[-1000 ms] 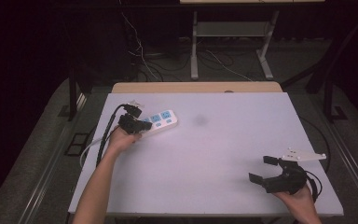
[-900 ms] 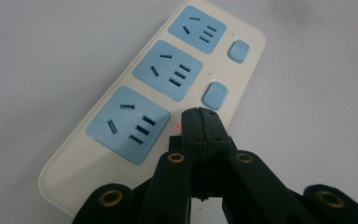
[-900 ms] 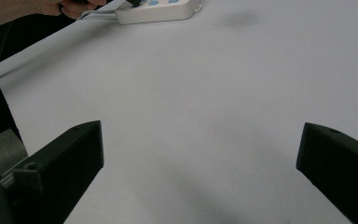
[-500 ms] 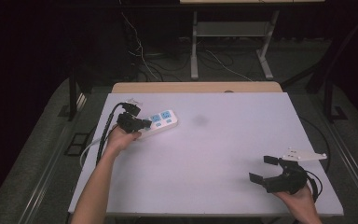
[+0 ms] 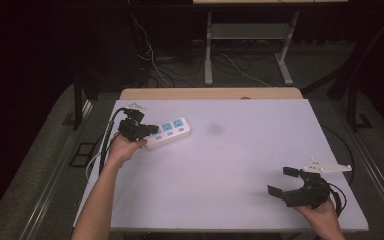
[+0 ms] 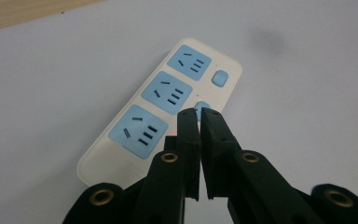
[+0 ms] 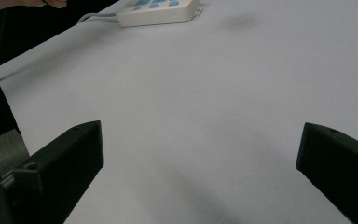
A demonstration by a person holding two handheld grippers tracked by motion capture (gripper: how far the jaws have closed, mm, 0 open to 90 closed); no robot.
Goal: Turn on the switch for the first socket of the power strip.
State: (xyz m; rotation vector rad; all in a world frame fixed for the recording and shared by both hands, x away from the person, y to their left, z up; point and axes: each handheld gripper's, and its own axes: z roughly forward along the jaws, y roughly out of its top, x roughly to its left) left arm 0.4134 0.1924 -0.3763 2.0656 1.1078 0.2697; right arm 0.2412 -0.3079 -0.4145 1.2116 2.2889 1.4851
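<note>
High view: the power strip (image 5: 167,132) lies at the upper left of the white counter (image 5: 220,165), with the left gripper (image 5: 147,131) over its near end. The right gripper (image 5: 282,181) sits at the lower right, fingers wide.

Left gripper view: the fingers (image 6: 189,135) are nearly closed, holding nothing, tips above a blue switch (image 6: 203,106) beside the sockets.

Right gripper view: fingers (image 7: 74,151) spread wide over bare counter; the strip (image 7: 161,11) is at the top edge.

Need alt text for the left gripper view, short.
The left claw, jaws shut together with nothing between them, points down at a white power strip with three blue sockets and blue buttons. Its tips sit over the middle button at the strip's edge. The strip lies on a pale table.
</note>
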